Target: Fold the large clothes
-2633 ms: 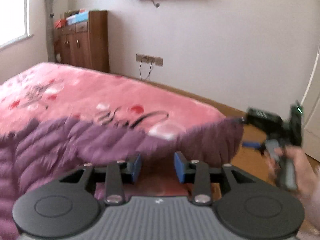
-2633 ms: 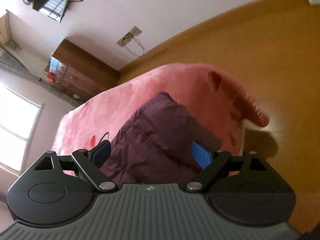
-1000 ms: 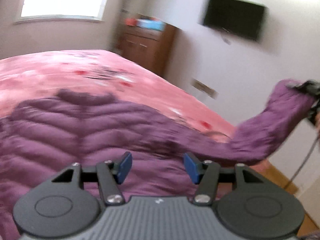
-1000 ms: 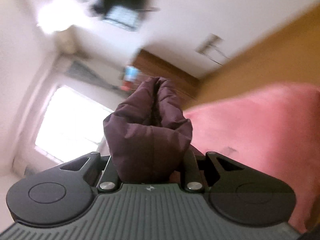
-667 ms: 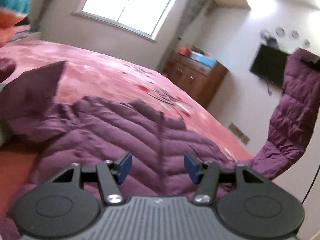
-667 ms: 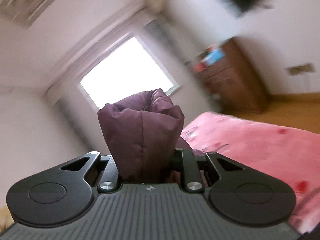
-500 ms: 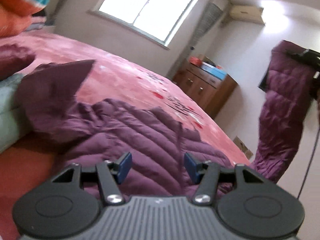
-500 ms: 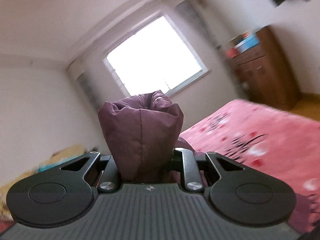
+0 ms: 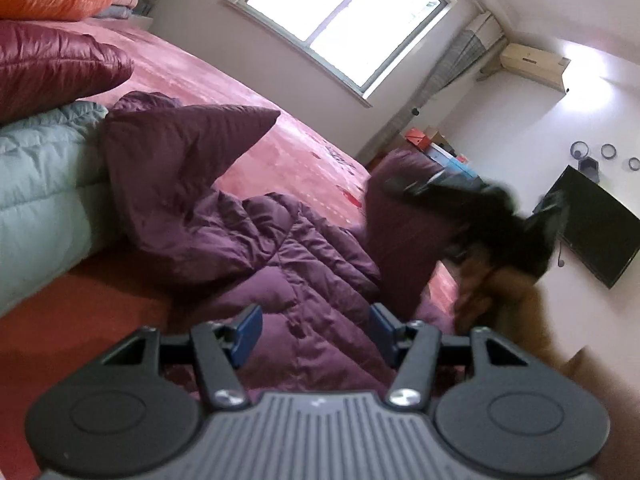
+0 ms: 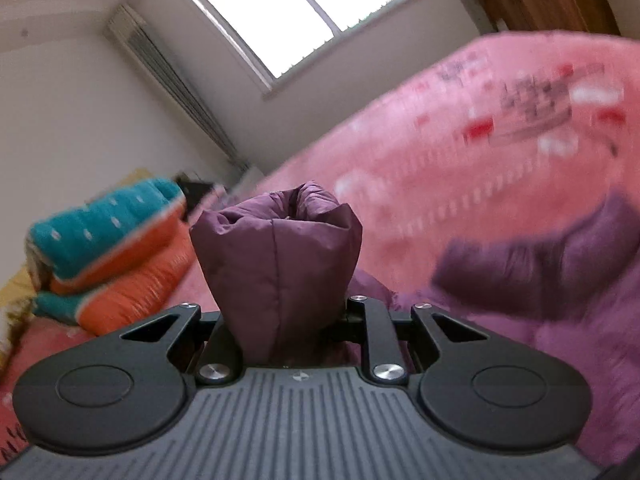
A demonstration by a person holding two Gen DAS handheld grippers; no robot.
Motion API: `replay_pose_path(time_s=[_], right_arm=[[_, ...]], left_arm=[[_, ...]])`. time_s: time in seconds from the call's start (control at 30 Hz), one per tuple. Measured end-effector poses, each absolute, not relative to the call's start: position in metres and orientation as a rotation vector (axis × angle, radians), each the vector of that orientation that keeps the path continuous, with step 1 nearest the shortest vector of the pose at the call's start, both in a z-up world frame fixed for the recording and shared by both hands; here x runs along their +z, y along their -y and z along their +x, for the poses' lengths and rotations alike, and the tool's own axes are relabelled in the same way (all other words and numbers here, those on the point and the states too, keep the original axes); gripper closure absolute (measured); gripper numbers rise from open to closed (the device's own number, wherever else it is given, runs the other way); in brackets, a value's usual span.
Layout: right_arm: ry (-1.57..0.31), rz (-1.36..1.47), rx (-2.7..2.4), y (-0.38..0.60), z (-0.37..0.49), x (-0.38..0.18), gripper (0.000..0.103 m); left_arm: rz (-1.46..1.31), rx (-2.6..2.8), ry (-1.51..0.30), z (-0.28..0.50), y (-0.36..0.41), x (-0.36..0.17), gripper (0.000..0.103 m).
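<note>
While purple jacket (image 9: pixel 256 240) sprawls on pink bed (image 10: pixel 460 152), our right claw (image 10: pixel 294 320) clamps its sleeve cuff (image 10: pixel 276 248); left claw (image 9: pixel 314 330) gapes empty above jacket.

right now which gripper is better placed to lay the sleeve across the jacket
Right. The right gripper is already shut on the sleeve and raised over the jacket. The left gripper is open and holds nothing.

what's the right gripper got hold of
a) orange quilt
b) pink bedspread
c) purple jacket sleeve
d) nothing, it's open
c: in the right wrist view the right gripper is shut on the purple sleeve, whose cuff bulges out above the jaws.
</note>
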State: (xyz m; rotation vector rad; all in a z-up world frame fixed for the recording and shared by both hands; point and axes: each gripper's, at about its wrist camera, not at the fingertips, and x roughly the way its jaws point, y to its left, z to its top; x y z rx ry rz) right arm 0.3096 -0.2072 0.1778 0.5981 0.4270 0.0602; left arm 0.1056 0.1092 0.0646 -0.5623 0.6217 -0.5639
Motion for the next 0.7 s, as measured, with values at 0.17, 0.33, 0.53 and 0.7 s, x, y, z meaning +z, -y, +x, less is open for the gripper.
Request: replay_pose_path(time_s=[0.17, 0.33, 0.53, 0.7], right_arm=[[-0.530, 0.598, 0.084, 0.196, 0.324, 0.138, 0.076], [-0.585, 0.563, 0.093, 0.194, 0.328, 0.131, 0.042], [-0.559, 0.561, 0.126, 0.202, 0.314, 0.149, 0.004], [-0.484, 0.585, 0.147, 0.225, 0.258, 0.173, 0.003]], left_arm=[[-0.595, -0.564, -0.614, 0.105, -0.116, 0.064, 0.044], [-0.587, -0.576, -0.606, 0.105, -0.115, 0.065, 0.043], [-0.563, -0.572, -0.596, 0.102, -0.113, 0.067, 0.043], [-0.488, -0.597, -0.577, 0.094, -0.102, 0.074, 0.043]])
